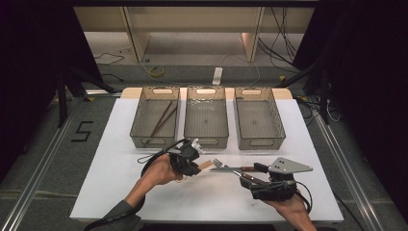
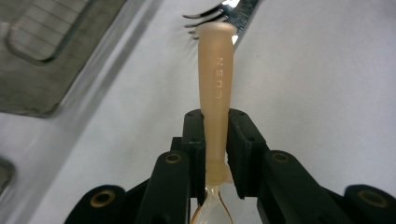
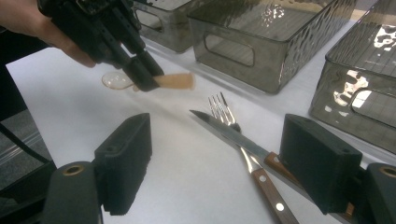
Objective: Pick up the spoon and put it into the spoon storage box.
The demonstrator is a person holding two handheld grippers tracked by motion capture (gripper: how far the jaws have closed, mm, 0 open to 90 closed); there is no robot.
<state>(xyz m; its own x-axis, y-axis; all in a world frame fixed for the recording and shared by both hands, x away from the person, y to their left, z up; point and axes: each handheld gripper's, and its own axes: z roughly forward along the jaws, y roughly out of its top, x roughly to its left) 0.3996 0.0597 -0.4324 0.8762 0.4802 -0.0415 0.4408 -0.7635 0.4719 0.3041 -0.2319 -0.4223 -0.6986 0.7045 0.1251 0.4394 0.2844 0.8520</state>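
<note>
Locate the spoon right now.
In the high view the spoon sits left of centre, clamped by its tan handle in the left gripper, just in front of the middle bin, handle end pointing at the fork.

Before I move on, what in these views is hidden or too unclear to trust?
- Spoon bowl: left gripper view, cut off by the bottom edge behind the jaws; high view, hidden under the left gripper.
- Knife and fork handle ends: right gripper view, behind the right jaw and cut off by the bottom edge.
- Left bin contents: high view, thin brown sticks, too small to identify.
</note>
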